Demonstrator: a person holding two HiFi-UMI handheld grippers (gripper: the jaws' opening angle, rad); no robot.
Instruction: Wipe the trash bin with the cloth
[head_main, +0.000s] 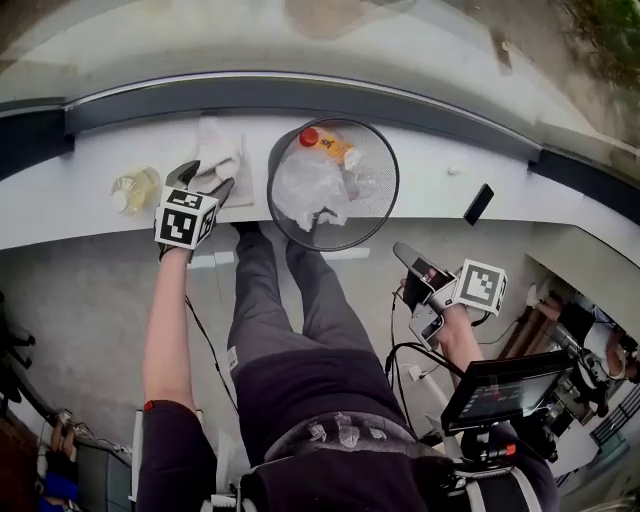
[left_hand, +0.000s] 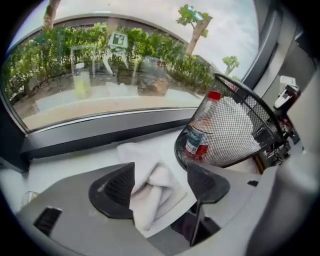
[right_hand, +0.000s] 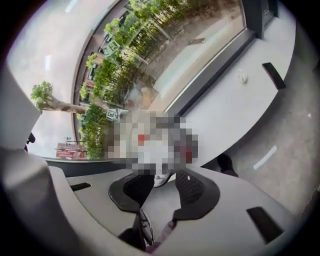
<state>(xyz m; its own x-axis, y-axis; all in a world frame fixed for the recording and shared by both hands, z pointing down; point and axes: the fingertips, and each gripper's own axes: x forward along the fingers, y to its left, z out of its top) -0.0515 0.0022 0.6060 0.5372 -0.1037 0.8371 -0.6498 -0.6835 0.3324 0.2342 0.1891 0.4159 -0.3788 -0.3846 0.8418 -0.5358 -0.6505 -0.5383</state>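
Note:
A black wire-mesh trash bin stands on the white window ledge; it holds a white bag and a red-capped bottle. To its left a folded white cloth lies on the ledge. My left gripper points down at the cloth. In the left gripper view the cloth lies between the jaws of my left gripper, which stand apart, and the bin rises at the right. My right gripper hangs lower right of the bin, above the floor. In its own view my right gripper is open and holds nothing.
A yellowish bottle lies on the ledge left of the cloth. A black flat slab and a small white bit lie on the ledge right of the bin. The person's legs stand below the bin. A small monitor sits at lower right.

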